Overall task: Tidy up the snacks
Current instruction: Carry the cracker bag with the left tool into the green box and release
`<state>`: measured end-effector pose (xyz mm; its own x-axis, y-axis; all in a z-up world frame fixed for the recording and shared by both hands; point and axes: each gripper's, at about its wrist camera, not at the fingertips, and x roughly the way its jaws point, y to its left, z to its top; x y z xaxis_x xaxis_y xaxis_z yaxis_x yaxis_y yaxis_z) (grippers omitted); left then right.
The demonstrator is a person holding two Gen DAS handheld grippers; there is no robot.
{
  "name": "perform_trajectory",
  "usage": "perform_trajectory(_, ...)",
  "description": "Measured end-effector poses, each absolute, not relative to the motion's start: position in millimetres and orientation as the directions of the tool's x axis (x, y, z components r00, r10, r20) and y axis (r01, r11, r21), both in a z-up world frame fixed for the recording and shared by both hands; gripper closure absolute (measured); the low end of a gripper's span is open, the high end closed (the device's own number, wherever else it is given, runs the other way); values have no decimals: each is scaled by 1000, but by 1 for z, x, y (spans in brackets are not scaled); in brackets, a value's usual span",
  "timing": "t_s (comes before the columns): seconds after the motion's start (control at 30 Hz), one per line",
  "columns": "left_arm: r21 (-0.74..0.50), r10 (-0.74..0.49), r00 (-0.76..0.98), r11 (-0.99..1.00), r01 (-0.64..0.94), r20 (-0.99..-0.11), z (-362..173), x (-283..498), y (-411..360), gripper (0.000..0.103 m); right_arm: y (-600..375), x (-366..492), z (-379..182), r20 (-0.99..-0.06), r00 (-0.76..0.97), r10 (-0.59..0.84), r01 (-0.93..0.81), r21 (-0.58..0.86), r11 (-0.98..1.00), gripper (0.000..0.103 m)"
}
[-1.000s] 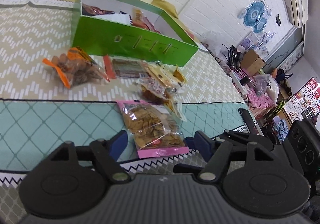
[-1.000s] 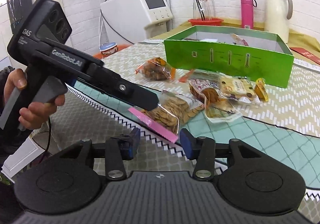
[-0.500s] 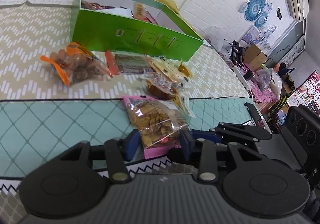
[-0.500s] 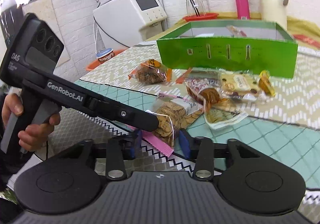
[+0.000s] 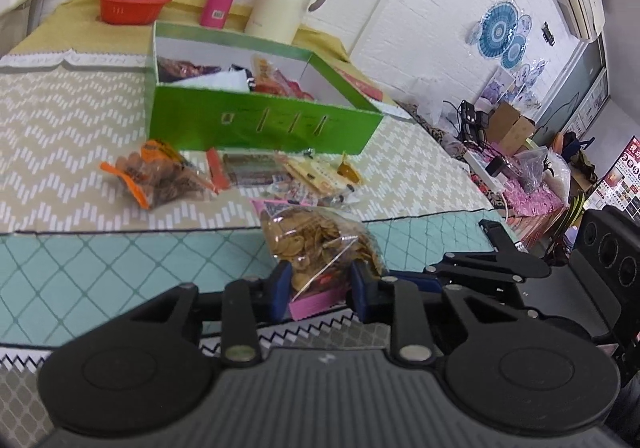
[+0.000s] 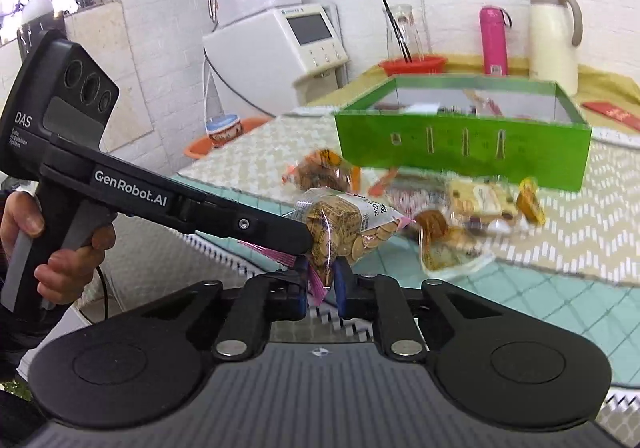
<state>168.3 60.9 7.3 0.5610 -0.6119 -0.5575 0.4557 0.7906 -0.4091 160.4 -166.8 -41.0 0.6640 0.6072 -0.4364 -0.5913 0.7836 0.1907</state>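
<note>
The bag of round crackers (image 5: pixel 320 244) is raised off the near teal cloth, pinched at its pink end by both the left gripper (image 5: pixel 320 284) and the right gripper (image 6: pixel 322 282). Further off, the green box (image 5: pixel 264 124) already contains several packets, while an orange-trimmed snack bag (image 5: pixel 160 176) and other wrapped snacks lie before it, so most sorting remains. Only the right wrist view shows the person's left hand (image 6: pixel 56 248); only the left shows the box's contents clearly.
</note>
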Motion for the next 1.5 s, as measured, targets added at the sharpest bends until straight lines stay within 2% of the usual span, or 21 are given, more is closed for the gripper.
perform_trajectory(0.17,-369,-627,611,779,508,-483,40,184,48,76,-177,171,-13,-362,727,584,-577,138,805,79)
perform_trajectory(0.4,-412,-673,602,739,533,-429,58,247,16,76,-209,216,10,-314,800,511,-505,108,856,79)
perform_trajectory(0.67,-464,-690,576,723,513,-438,48,326,-26,76,-236,276,10,-353,838,416,-418,76,905,80)
perform_trajectory(1.03,-492,-679,557,733,470,-479,28,378,-46,75,-249,324,-4,-409,826,389,-398,67,915,79)
perform_trajectory(1.1,-491,-666,563,744,454,-489,27,382,-46,70,-247,326,-6,-414,824,387,-410,36,911,64)
perform_trajectory(1.13,-496,-661,572,747,443,-486,26,382,-45,49,-246,326,-7,-408,830,380,-411,14,912,57)
perform_trajectory(1.17,-508,-660,584,746,431,-473,26,382,-41,40,-245,325,-7,-402,836,373,-411,-9,911,34)
perform_trajectory(1.2,-518,-657,597,745,421,-460,27,380,-38,40,-245,323,-7,-396,842,366,-410,-30,911,7)
perform_trajectory(1.23,-526,-652,606,746,408,-455,27,380,-34,37,-244,321,-7,-388,850,357,-406,-48,913,0)
perform_trajectory(1.33,-471,-596,646,794,385,-476,31,375,-32,33,-241,317,-8,-383,858,342,-401,-84,912,0)
perform_trajectory(1.5,-380,-519,695,851,363,-498,35,362,-33,26,-240,316,-10,-395,855,337,-392,-65,918,0)
